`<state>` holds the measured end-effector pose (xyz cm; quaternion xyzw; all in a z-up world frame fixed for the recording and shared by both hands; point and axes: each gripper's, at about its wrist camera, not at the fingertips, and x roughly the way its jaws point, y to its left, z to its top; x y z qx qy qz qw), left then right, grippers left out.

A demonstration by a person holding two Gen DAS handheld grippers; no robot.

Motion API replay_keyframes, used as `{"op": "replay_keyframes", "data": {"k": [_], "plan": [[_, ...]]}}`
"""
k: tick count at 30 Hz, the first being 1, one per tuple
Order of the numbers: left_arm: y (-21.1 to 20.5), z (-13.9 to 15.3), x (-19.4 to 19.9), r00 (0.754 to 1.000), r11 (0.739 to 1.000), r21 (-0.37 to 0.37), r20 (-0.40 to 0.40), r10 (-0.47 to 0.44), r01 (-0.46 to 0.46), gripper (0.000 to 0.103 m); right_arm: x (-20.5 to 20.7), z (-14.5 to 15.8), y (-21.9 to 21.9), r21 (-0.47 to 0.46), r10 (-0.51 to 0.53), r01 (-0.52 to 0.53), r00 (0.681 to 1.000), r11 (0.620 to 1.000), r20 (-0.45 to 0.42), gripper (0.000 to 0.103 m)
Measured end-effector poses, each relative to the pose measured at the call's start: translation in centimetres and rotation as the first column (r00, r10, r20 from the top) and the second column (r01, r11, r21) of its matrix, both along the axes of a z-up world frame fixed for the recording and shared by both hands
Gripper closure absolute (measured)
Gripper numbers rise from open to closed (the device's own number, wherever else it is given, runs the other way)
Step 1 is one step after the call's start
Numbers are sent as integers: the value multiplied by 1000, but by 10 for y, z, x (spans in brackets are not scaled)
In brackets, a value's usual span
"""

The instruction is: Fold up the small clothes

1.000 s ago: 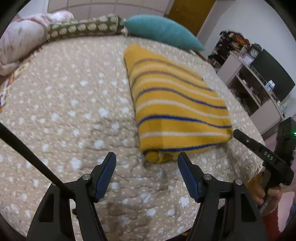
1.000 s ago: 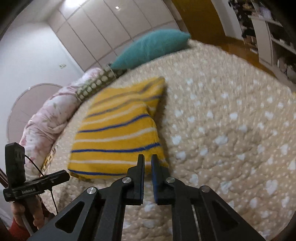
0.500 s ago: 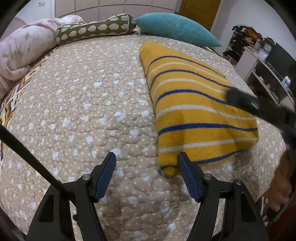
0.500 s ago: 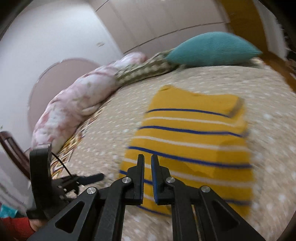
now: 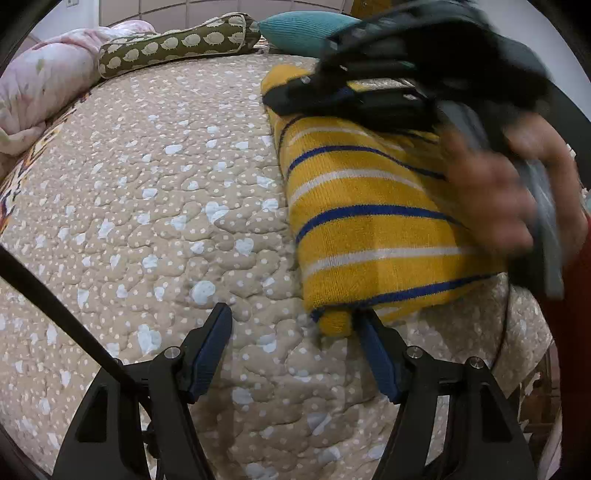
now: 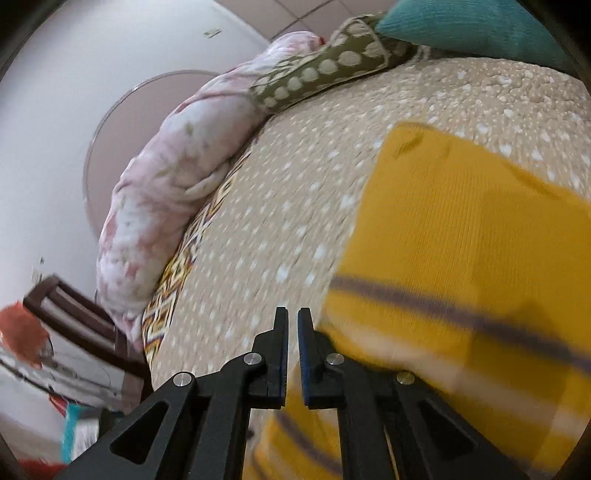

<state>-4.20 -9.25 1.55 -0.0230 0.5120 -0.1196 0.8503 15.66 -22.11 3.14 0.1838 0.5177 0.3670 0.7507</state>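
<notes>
Yellow sweater (image 5: 369,229) touching left tool (image 5: 295,332)

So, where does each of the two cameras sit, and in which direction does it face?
Left wrist: on the left gripper, jaws open, facing down at the bedspread and the sweater's near corner; the right hand and its gripper show blurred.
Right wrist: on the right gripper, shut and empty, low over the sweater, facing the pillows.
Shared: sweater, bedspread, green bolster, teal pillow.

blurred: right hand-held gripper (image 5: 388,74), hand (image 5: 498,192) | hidden: sweater (image 5: 369,221) far side
</notes>
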Motion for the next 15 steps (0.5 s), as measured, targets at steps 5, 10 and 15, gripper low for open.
{"op": "replay_keyframes", "data": {"k": [5,10,15], "plan": [[2,-1,2,1000,1000,-18,-3,-8,8,35,52,-5,0,-6,-71,71,996,997,-49,100],[11,4,1,1000,999,-49,-14,-23,23,35,88,-10,-19,-182,-271,263,963,947,-16,99],[19,27,-15,998,998,-45,40,-45,47,35,75,12,-56,-182,-405,408,913,895,59,84]]}}
